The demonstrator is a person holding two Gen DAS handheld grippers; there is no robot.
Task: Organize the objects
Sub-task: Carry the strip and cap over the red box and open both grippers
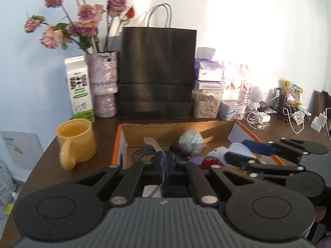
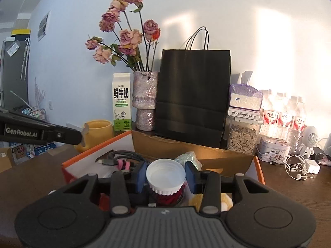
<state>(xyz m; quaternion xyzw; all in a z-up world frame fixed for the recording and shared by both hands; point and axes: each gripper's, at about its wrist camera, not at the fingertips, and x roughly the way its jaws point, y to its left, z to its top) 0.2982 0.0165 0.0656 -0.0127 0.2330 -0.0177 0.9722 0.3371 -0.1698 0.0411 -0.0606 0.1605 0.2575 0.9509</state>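
My left gripper (image 1: 164, 158) is shut on a thin translucent plastic utensil (image 1: 152, 142), whose rounded end sticks out past the fingertips. It hangs over the near end of an open cardboard box with an orange rim (image 1: 231, 130). My right gripper (image 2: 166, 175) is shut on a small jar with a white ribbed lid (image 2: 165, 174) and dark red contents, held above the same box (image 2: 95, 147). In the left wrist view the right gripper (image 1: 246, 153) reaches in from the right over the box. In the right wrist view the left gripper (image 2: 81, 137) comes in from the left.
The box holds coiled cables (image 2: 124, 160), a pale green wrapped bundle (image 1: 191, 142) and soft items. A yellow mug (image 1: 76, 140) stands left of it. Behind are a milk carton (image 1: 79, 86), a vase of dried roses (image 1: 103, 82) and a black paper bag (image 1: 157, 72). Jars, a tin and earphones (image 1: 255, 119) are at right.
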